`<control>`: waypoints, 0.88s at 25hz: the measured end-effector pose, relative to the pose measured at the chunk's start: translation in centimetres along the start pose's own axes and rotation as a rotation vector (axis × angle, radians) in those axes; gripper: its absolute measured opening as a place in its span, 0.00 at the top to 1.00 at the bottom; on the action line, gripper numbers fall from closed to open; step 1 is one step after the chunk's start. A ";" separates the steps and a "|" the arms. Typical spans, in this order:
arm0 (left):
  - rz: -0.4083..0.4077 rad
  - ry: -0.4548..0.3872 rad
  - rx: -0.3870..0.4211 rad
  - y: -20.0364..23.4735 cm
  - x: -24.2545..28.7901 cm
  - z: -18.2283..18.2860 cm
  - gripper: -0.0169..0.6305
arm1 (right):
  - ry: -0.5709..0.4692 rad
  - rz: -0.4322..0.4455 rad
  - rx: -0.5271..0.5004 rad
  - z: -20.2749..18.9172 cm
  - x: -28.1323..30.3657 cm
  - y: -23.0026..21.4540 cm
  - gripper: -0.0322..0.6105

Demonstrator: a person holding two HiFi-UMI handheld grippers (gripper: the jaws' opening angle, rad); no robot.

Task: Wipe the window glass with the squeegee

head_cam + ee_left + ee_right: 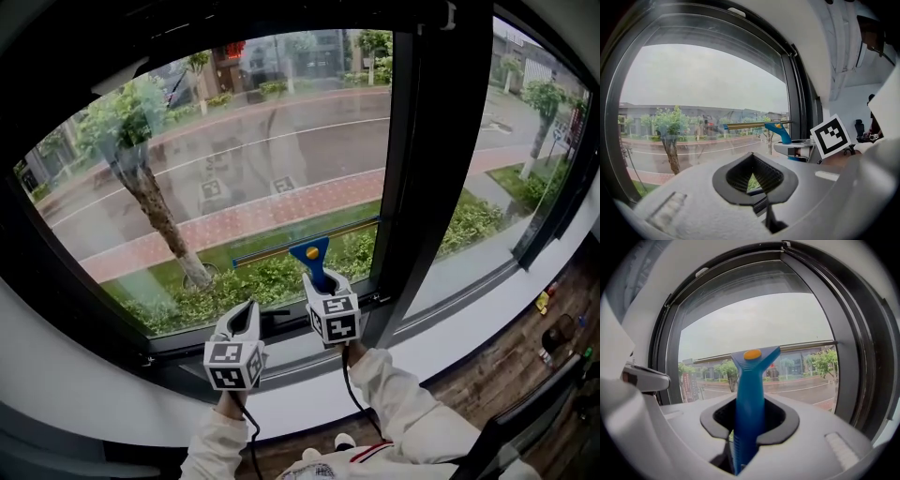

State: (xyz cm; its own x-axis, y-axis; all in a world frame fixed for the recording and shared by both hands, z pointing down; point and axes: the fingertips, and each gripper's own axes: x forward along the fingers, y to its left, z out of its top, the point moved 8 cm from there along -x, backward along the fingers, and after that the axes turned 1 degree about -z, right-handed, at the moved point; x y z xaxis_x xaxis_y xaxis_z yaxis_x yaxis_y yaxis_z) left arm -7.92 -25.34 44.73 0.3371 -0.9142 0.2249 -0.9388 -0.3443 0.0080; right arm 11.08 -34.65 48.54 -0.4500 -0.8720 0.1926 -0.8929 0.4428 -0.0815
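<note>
The squeegee point(313, 255) has a blue handle and a long brass-edged blade lying against the lower window glass point(234, 150), slanting up to the right. My right gripper point(322, 284) is shut on the blue handle just below the blade. In the right gripper view the handle point(750, 385) stands upright between the jaws of the right gripper point(749, 423). My left gripper point(247, 314) hovers to the left, near the bottom frame, shut and holding nothing. From the left gripper point(752, 177), the squeegee point(780, 131) shows up ahead to the right.
A thick black mullion point(420, 159) rises just right of the squeegee and splits the window from a second pane point(492, 159). The black bottom frame and white sill point(309, 364) run under both grippers. Small things lie on the wooden floor point(553, 333) at the right.
</note>
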 end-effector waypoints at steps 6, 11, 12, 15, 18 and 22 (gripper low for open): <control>-0.008 0.027 0.001 -0.5 -0.2 -0.8 0.97 | 0.031 -0.005 0.002 -2.2 0.5 0.1 0.79; -0.011 0.049 -0.004 -0.8 -0.4 -1.9 0.97 | 0.055 -0.011 0.009 -4.3 0.6 -0.1 0.79; -0.010 0.054 -0.005 -0.8 -0.4 -2.1 0.97 | 0.061 -0.012 0.014 -4.7 0.6 -0.1 0.79; -0.008 0.071 -0.008 -0.8 -0.4 -2.7 0.97 | 0.085 -0.012 0.029 -6.0 0.8 -0.1 0.79; -0.008 0.082 -0.014 -0.7 -0.3 -3.3 0.97 | 0.129 -0.010 0.036 -7.1 1.2 -0.2 0.79; -0.009 0.086 -0.021 -0.7 -0.1 -3.6 0.97 | 0.219 -0.001 0.055 -8.2 1.6 -0.1 0.79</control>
State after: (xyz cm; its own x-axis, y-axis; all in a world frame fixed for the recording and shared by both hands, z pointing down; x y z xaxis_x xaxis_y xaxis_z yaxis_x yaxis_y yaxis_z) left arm -7.54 -24.18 48.19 0.3393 -0.8889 0.3079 -0.9373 -0.3470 0.0310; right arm 10.60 -34.41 56.87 -0.4405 -0.8037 0.4000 -0.8955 0.4247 -0.1329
